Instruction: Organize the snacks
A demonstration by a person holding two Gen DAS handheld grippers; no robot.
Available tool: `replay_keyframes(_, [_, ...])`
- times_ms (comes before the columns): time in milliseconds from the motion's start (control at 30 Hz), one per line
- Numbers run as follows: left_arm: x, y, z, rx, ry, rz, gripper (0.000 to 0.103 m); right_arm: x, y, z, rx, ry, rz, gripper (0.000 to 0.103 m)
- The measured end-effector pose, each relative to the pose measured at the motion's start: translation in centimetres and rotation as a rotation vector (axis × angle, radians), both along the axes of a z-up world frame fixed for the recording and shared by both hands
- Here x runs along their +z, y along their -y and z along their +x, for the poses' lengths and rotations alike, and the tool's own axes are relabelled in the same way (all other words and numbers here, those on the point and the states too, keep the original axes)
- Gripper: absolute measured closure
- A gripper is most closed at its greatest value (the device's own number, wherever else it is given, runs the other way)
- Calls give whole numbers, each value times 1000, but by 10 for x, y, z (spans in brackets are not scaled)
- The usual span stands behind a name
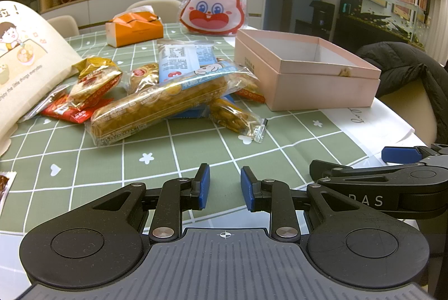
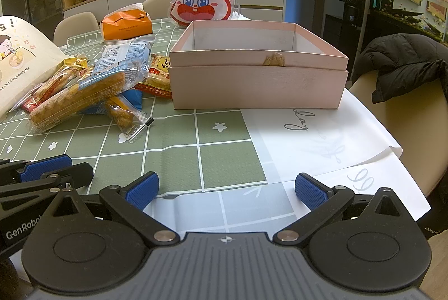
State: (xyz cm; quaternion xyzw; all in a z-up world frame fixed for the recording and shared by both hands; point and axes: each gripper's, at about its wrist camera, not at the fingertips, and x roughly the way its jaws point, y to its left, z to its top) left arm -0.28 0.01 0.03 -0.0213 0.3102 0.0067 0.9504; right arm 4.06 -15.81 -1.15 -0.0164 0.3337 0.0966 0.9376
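A pile of wrapped snacks (image 1: pixel 156 93) lies on the green checked tablecloth (image 1: pixel 196 149), with a long peanut bar (image 1: pixel 168 104) on top. The pile also shows in the right wrist view (image 2: pixel 84 93). An open pink box (image 1: pixel 302 70) stands right of it and looks empty in the right wrist view (image 2: pixel 257 67). My left gripper (image 1: pixel 222 186) is open and empty, low over the cloth in front of the pile. My right gripper (image 2: pixel 225 189) is wide open and empty, in front of the box. Its fingers (image 1: pixel 400 154) show at the left view's right edge.
A cream tote bag (image 1: pixel 25 53) lies at the left. An orange tissue box (image 1: pixel 134 30) and a rabbit-face pouch (image 1: pixel 214 7) stand at the back. White paper sheets (image 2: pixel 330 143) cover the table's right corner. A chair with a black jacket (image 2: pixel 403 62) stands at the right.
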Motion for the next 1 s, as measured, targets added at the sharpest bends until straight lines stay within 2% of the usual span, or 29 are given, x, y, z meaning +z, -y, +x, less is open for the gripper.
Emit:
replay_keyframes(567, [0, 0, 0, -5, -2, 4, 74, 0, 0, 0, 0, 1, 0, 0])
replay_keyframes(667, [2, -1, 2, -41, -16, 28, 74, -1, 1, 1, 0, 0, 0, 0])
replay_keyframes(700, [5, -5, 4, -80, -40, 35, 74, -2, 1, 2, 1, -1, -1, 0])
replay_keyframes(767, [8, -15, 6, -108, -80, -5, 75, -3, 3, 5, 23, -11, -4, 0])
replay_keyframes(867, [17, -44, 8, -164, -175, -105, 76, 3, 5, 8, 117, -39, -10, 0])
replay_keyframes(1000, [28, -93, -5, -128, -216, -124, 77, 4, 6, 9, 140, -59, -17, 0])
